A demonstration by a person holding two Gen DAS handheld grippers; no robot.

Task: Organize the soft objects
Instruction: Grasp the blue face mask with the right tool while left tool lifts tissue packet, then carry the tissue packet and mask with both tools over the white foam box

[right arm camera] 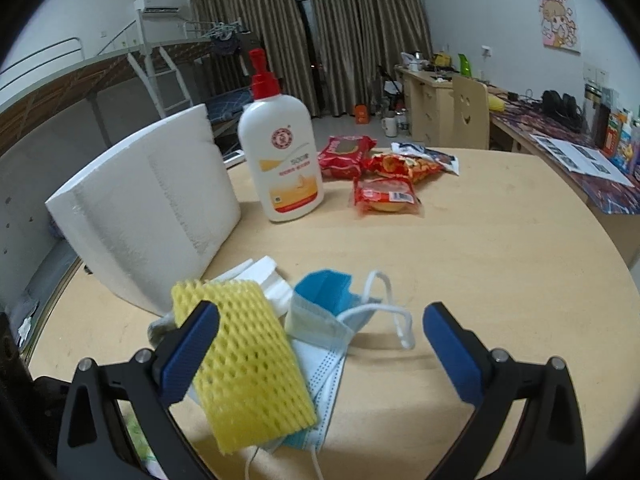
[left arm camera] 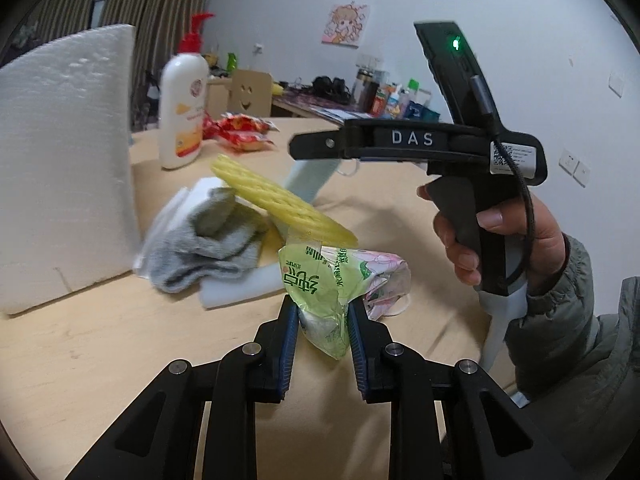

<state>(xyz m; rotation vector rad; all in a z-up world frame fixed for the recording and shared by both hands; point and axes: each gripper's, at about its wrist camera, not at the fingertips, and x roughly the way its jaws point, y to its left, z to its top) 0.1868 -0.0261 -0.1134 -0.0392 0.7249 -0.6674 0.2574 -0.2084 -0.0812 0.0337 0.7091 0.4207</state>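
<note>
Left gripper (left arm camera: 322, 320): jaws narrow, pinching crumpled green tissue pack (left arm camera: 320, 280), which stuck out past tips toward soft pile. Right gripper (right arm camera: 320, 344): jaws wide, holding nothing; yellow foam net (right arm camera: 244, 364) lay beside its left jaw, long axis along jaws; blue face masks (right arm camera: 320, 332) between jaws. Grey sock (left arm camera: 204, 248) beyond left tips. Pack's lower end hidden; pile's underside unclear.
</note>
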